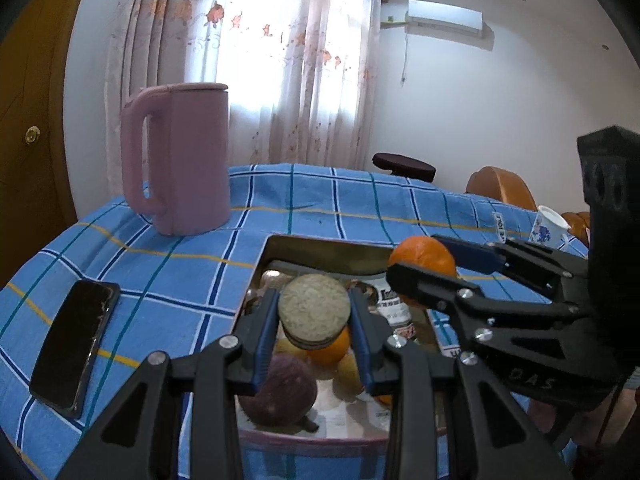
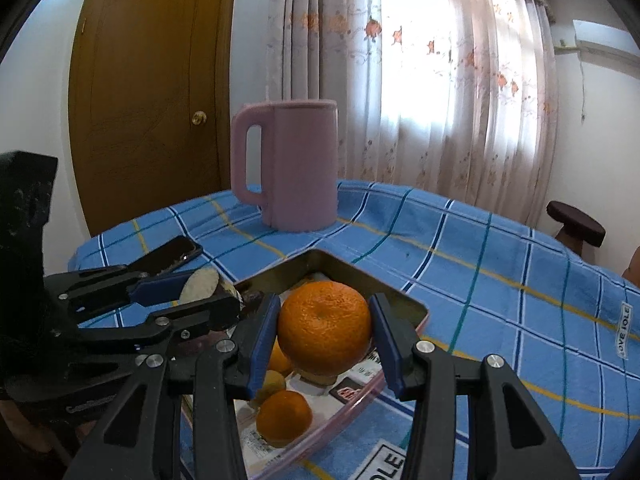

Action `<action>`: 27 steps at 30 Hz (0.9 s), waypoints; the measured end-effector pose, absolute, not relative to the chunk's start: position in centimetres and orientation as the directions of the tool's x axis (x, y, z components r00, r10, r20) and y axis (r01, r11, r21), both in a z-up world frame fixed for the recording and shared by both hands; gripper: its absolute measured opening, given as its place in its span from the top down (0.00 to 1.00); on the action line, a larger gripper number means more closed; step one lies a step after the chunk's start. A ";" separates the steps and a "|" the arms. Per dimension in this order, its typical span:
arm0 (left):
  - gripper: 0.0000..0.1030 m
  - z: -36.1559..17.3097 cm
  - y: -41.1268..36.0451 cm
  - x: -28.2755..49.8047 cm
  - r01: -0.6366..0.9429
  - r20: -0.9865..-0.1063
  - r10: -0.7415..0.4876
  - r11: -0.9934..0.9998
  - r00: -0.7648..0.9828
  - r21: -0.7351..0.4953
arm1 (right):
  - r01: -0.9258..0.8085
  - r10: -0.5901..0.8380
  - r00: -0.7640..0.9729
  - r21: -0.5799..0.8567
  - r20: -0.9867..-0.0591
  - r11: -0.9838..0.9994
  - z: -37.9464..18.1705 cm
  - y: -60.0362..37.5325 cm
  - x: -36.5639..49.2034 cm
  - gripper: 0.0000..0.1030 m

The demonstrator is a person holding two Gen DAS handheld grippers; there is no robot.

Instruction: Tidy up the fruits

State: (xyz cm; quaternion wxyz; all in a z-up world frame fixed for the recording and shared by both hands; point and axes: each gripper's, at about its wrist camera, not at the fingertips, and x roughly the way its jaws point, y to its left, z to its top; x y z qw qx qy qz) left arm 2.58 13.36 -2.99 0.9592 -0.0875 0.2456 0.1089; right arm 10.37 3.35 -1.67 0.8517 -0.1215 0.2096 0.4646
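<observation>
My left gripper (image 1: 314, 312) is shut on a round grey-brown fruit (image 1: 314, 309) and holds it above the rectangular tray (image 1: 320, 249). My right gripper (image 2: 325, 334) is shut on a large orange (image 2: 325, 330) above the same tray (image 2: 400, 298); it shows at the right of the left wrist view (image 1: 424, 264). In the tray lie a dark purple fruit (image 1: 280, 390), smaller oranges (image 2: 284, 418) and yellow fruits (image 2: 272, 386). The left gripper with its fruit shows at the left of the right wrist view (image 2: 200, 286).
A pink jug (image 1: 180, 160) stands at the back of the blue checked tablecloth (image 1: 320, 196). A black phone (image 1: 76, 342) lies left of the tray. A white cup with blue flowers (image 1: 550, 226) stands at the far right. A dark stool (image 2: 576, 222) is beyond the table.
</observation>
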 end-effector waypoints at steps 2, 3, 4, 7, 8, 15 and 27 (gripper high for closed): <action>0.65 -3.3 13.6 2.5 -0.256 -0.498 0.166 0.959 0.851 -0.118 | -0.844 0.734 0.471 -0.008 -0.489 0.536 -2.2 3.8 10.4 0.54; 0.65 -3.4 13.7 2.4 -0.256 -0.501 0.165 0.959 0.850 -0.119 | -0.845 0.731 0.466 -0.007 -0.498 0.535 -2.4 4.0 10.4 0.54; 0.65 -3.5 13.8 2.4 -0.257 -0.504 0.165 0.959 0.848 -0.120 | -0.846 0.726 0.462 -0.007 -0.510 0.533 -2.7 4.2 10.5 0.54; 0.65 -4.0 14.0 2.4 -0.260 -0.518 0.164 0.958 0.839 -0.118 | -0.849 0.712 0.445 -0.004 -0.543 0.528 -3.4 4.8 10.7 0.54; 0.65 -4.1 14.0 2.3 -0.262 -0.516 0.165 0.958 0.841 -0.120 | -0.850 0.708 0.440 -0.004 -0.552 0.526 -3.6 4.9 10.7 0.53; 0.64 -4.4 14.0 2.2 -0.265 -0.525 0.166 0.957 0.835 -0.120 | -0.859 0.686 0.419 -0.013 -0.594 0.512 -4.5 5.6 10.6 0.52; 0.23 -1.8 13.3 -0.4 -0.261 -0.435 0.180 0.956 0.882 -0.132 | -0.823 0.699 0.486 -0.004 -0.525 0.569 -2.1 2.5 10.0 0.36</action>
